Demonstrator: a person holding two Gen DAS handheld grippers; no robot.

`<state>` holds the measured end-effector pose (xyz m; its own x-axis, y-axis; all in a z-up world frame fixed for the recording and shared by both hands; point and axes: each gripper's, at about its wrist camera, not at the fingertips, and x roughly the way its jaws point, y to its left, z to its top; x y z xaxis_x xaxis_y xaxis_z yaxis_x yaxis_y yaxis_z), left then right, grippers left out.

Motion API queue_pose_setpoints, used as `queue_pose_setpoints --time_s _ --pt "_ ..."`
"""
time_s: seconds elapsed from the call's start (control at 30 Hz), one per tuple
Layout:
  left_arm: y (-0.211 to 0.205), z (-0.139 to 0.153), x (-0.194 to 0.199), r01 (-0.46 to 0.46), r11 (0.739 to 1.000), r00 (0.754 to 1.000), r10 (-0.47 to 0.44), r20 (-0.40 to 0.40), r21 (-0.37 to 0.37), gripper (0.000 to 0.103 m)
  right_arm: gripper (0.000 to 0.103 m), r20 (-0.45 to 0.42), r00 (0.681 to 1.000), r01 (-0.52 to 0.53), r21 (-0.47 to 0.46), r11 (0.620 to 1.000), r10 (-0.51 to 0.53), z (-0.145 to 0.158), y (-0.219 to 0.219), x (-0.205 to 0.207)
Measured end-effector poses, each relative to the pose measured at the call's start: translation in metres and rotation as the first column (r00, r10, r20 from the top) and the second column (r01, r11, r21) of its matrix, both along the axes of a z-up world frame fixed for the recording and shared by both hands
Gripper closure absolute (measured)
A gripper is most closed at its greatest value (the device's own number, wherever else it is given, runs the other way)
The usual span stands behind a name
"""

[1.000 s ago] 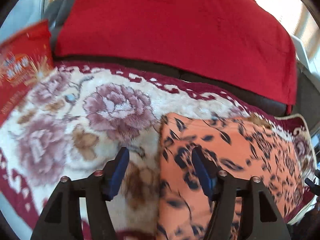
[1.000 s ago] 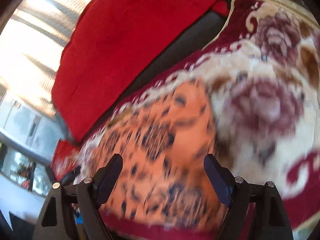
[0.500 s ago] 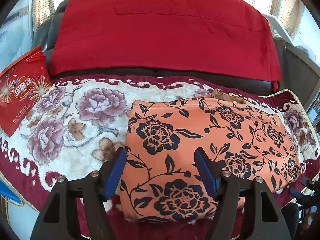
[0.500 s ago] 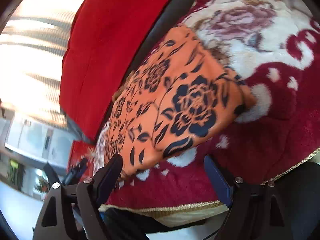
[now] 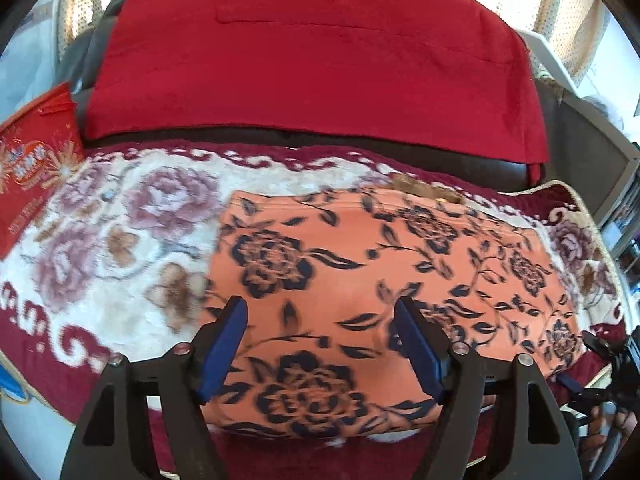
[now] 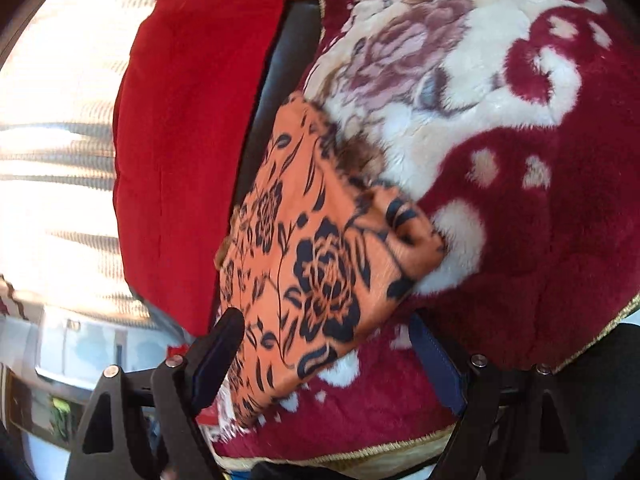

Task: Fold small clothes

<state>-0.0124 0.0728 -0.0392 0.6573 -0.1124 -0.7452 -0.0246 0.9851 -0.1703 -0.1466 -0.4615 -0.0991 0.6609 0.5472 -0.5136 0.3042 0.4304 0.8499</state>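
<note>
Left wrist view first: my left gripper (image 5: pixel 320 340) hangs over the near half of the orange floral garment (image 5: pixel 360 280), its blue pads spread and pressing on nothing; its jaws have just been opening wider, and only flat cloth shows below the gap. The garment lies as a broad folded rectangle on the plush floral blanket (image 5: pixel 120 240), its near edge close to the blanket's maroon border. At the far right edge of this view I can make out a dark bit of my right gripper's frame. Farther left a red printed bag (image 5: pixel 32 176) sits at the blanket's end, and behind everything a red cover (image 5: pixel 312 64) drapes the dark seat back.

From the right wrist, my right gripper (image 6: pixel 320 356) is also wide apart and empty, tilted over the garment's near right corner (image 6: pixel 416 236), which looks slightly rumpled and lifted off the blanket. The rest of the garment (image 6: pixel 304 240) runs away toward the seat back.

I judge one fold already made and both grippers free, lining up for the next. That move calls for each gripper to come down on a corner of one short end, pinch through all the layers, and carry that end across evenly so the stack does not slide apart on the slick plush.
</note>
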Motion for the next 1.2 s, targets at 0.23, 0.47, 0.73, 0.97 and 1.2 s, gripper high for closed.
queue_pose_setpoints --time_s 0.23,0.47,0.73,0.97,1.2 --pt "-0.047 -0.036 0.02 0.098 0.995 0.993 -0.096 -0.065 0.024 0.026 0.023 0.001 0.997 0.076 0.023 0.997 -0.076 -0.003 -0.01 0.007" --pt "-0.057 -0.022 0.019 0.095 0.995 0.995 -0.094 -0.022 0.026 0.026 0.094 0.086 0.995 -0.014 -0.427 0.904 0.056 0.066 0.022 0.016" --pt "-0.08 -0.06 0.041 0.12 0.983 0.988 -0.105 -0.111 0.138 0.021 0.075 0.012 0.996 -0.088 -0.223 0.971 0.093 0.002 -0.015 0.012" --pt "-0.074 -0.063 0.045 0.128 0.982 0.988 -0.114 -0.104 0.138 0.015 0.023 0.163 0.979 -0.109 -0.088 0.99 0.122 0.023 -0.068 0.014" --pt "-0.076 -0.068 0.048 0.128 0.981 0.988 -0.114 -0.105 0.147 0.015 0.023 0.04 0.894 -0.443 -0.07 0.894 0.446 0.012 -0.062 0.132"
